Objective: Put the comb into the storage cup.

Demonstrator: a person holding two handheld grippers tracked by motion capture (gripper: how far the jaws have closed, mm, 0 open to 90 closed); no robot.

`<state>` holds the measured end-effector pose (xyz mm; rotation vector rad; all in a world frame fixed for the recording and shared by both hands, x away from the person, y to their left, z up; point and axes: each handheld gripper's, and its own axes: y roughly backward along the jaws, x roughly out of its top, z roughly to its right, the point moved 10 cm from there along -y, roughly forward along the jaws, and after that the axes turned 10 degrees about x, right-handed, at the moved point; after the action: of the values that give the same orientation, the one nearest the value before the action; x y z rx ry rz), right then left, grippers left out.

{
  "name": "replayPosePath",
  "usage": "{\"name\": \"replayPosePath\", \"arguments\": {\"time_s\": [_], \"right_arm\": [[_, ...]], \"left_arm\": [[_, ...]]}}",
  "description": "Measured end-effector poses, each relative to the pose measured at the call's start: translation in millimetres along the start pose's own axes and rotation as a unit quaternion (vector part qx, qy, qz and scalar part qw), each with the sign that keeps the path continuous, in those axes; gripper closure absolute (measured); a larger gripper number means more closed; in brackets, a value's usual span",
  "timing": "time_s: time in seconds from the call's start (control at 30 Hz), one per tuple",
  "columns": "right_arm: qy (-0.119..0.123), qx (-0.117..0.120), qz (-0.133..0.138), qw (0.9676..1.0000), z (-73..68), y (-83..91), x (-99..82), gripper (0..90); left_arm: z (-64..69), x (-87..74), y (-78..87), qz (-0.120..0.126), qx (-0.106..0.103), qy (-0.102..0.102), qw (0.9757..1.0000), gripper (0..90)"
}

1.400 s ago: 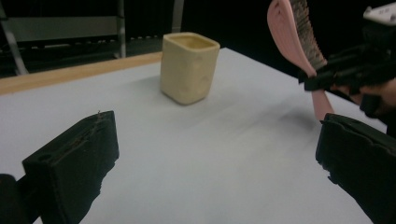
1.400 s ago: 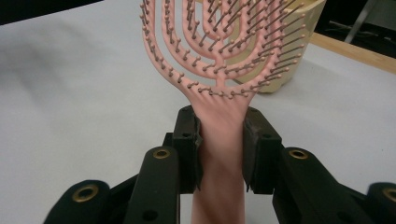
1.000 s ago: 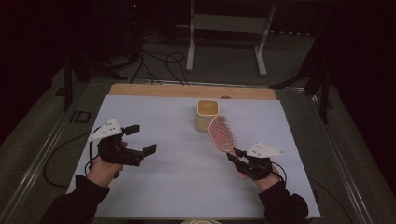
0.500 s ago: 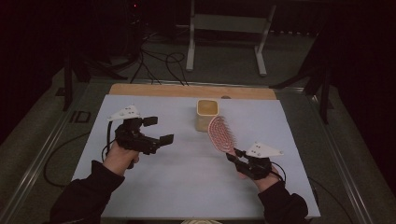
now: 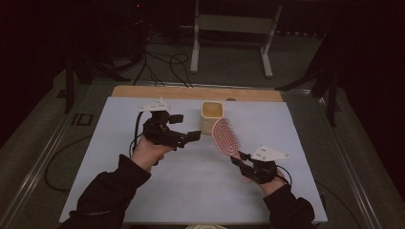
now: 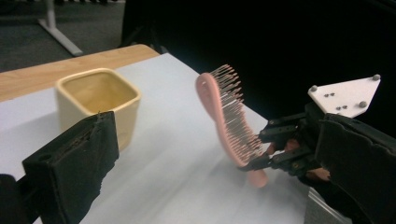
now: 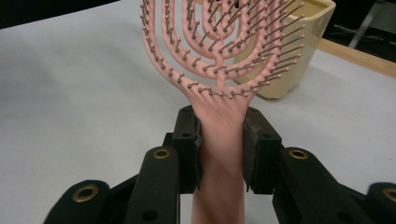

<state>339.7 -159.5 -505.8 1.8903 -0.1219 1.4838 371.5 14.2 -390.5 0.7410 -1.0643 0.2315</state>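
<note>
Right gripper clamps the pink hairbrush by its handle, head raised beside the yellow cup. Left gripper, jaws apparently open and empty, nears the cup; a careless approach could topple it.

Seen from above, a pale blue-grey surface with a wooden strip along its far edge carries a small square cream ceramic cup near the middle. The right claw, held by a dark-sleeved hand, is clamped on the handle of a pink plastic hairbrush, whose bristled head rises tilted just beside the cup. The left claw hangs above the surface just left of the cup, jaws apart with nothing between them.
</note>
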Motion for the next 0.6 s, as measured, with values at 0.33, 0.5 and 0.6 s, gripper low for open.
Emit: {"name": "replayPosePath", "arguments": {"time_s": [0.33,0.5,0.6], "right_arm": [[-0.003,-0.001,0.001,1.0,-0.3,0.4,0.2,70.2],[-0.001,-0.001,0.001,1.0,0.1,0.1,-0.1,70.2],[0.005,-0.001,0.0,1.0,0.2,-0.3,-0.4,70.2]], "left_arm": [[15.6,4.4,-31.4,-0.019,-0.014,0.012,0.9996,0.2],[20.3,2.8,-44.3,-0.027,-0.019,0.02,0.9993,2.3],[25.8,1.5,-55.7,-0.032,-0.029,0.024,0.9988,8.2]]}}
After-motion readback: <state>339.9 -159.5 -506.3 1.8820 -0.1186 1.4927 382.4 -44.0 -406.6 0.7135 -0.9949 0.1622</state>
